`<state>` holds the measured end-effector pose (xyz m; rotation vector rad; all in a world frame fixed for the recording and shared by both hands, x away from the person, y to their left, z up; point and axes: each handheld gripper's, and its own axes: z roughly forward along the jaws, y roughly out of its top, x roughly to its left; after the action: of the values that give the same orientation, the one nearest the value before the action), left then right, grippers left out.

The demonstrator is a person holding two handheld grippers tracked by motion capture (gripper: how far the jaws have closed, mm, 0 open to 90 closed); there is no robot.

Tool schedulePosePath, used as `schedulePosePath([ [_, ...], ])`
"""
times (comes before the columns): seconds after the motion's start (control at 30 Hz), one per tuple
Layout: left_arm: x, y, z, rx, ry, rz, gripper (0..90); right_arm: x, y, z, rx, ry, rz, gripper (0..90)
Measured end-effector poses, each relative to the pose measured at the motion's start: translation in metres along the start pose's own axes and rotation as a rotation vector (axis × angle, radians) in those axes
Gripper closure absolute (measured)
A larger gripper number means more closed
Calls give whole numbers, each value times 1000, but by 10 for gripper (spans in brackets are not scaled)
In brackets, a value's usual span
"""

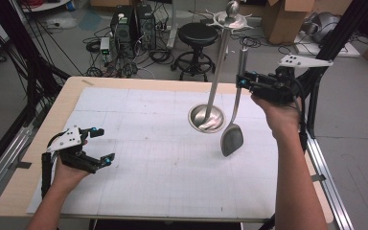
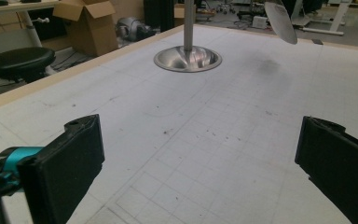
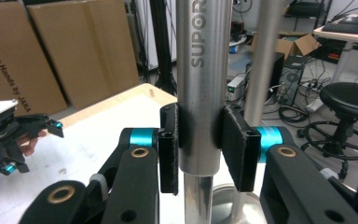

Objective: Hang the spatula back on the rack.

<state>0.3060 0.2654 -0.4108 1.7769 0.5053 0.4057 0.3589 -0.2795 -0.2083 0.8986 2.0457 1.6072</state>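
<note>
Beside the utensil stand (image 1: 210, 115), the right gripper (image 1: 243, 82) grasps the spatula (image 1: 232, 139) by its handle, lifted off the table but not yet hung, while the left gripper (image 1: 101, 144) rests released nearby.

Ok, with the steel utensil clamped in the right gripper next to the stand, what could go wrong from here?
1. Slip: the right gripper pinches the utensil's smooth round handle between flat pads, with its head hanging low, so it could slide or swing.
2. Knock: the handle passes close to the stand, which is tall on a small round base; a bump might tip it.
3. Miss: the hooks up top look small.
</note>
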Motion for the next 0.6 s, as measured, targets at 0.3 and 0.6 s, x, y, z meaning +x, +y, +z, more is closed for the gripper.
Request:
schedulePosePath([
  [0.3,0,0,1,4,-2,-1,17,-23,5,-13,-14,-1,-7,695],
  [0.6,0,-1,1,11,0,-2,17,-39,14,-13,15,28,-36,695],
])
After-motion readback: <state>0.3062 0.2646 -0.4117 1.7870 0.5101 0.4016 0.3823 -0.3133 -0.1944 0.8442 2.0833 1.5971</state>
